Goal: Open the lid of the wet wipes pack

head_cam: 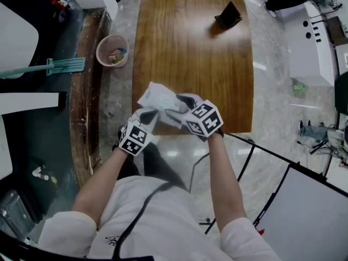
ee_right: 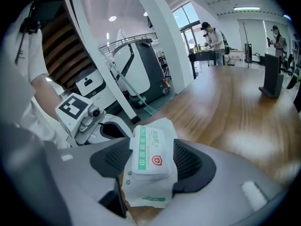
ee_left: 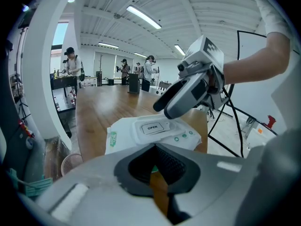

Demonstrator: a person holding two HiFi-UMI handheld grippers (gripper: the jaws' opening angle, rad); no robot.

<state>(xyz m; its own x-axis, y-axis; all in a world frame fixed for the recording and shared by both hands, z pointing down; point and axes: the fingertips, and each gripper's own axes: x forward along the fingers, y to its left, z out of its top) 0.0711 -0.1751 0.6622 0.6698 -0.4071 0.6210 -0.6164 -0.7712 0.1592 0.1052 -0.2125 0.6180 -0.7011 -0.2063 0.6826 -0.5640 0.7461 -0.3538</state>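
wet wipes pack (head_cam: 157,98) is held up in the air over the near edge of the wooden bench (head_cam: 190,53). left gripper (ee_left: 157,166) has its jaws pressed together on one edge of the pack, right gripper (ee_right: 150,161) has its jaws pinching it across the lid (ee_left: 153,127), which looks flat and closed.
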